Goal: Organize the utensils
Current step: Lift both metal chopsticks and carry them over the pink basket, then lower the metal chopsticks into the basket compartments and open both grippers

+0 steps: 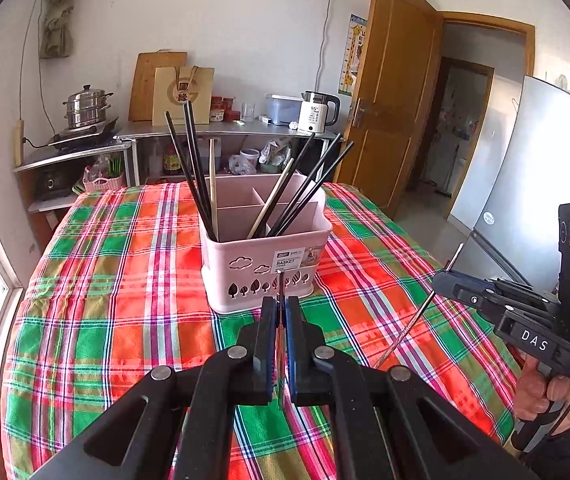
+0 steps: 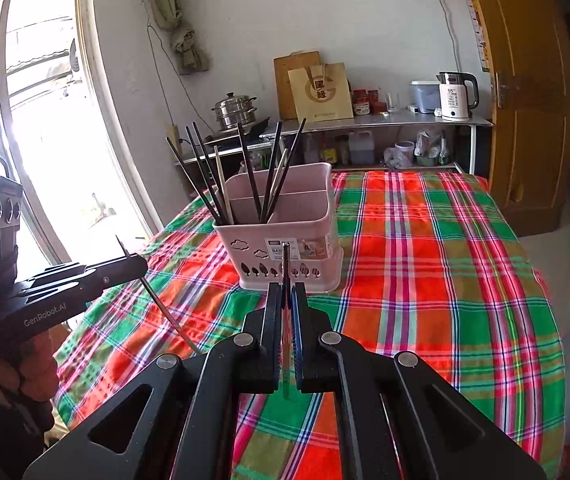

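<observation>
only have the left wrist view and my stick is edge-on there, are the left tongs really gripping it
observer: yes. The right wrist view shows the left tongs side-on, shut on a thin silver metal stick near its upper end.
operator: upright or tilted
observer: tilted. Its long lower end slants down toward the right tongs, which are shut on a second thin stick.
operator: touching the table
observer: cannot tell. The tip ends low over the red and green plaid cloth.
</observation>
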Available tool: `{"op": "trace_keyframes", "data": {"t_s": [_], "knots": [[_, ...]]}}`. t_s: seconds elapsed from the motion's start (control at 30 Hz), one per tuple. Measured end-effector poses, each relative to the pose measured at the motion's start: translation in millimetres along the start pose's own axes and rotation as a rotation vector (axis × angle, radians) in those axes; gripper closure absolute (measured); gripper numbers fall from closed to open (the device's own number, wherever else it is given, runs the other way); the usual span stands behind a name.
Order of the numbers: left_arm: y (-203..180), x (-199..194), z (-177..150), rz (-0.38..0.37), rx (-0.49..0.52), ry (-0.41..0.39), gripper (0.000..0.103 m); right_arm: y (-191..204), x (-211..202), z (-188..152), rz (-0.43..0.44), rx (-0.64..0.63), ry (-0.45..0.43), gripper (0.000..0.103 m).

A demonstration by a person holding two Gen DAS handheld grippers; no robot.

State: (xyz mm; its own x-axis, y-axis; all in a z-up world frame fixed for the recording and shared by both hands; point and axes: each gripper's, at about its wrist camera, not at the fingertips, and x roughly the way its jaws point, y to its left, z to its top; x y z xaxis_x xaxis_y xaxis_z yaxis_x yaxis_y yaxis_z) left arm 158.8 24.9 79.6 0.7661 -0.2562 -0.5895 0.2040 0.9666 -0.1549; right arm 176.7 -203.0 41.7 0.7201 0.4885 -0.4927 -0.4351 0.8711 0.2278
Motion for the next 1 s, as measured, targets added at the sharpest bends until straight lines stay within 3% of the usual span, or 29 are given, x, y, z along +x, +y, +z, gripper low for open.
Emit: {"op": "trace_keyframes", "data": {"t_s": [0.2, 0.77, 1.0], "knots": [[3.4, -2.5, 19.5, -0.001, 0.013, -0.008, 0.099, 5.1, 1.4, 15.4, 0.009, -0.021, -0.020, 0.098], [23.3, -6.8, 123.8, 0.015, 0.018, -0.113, 0.099, 43.1, 27.0, 106.1, 0.073, -0.101, -0.138, 0.098], [33.7, 1.8, 151.2, 0.027, 0.020, -0.148, 0.099, 48.0, 39.9, 131.7, 0.069, -0.107, -0.186, 0.098]]}}
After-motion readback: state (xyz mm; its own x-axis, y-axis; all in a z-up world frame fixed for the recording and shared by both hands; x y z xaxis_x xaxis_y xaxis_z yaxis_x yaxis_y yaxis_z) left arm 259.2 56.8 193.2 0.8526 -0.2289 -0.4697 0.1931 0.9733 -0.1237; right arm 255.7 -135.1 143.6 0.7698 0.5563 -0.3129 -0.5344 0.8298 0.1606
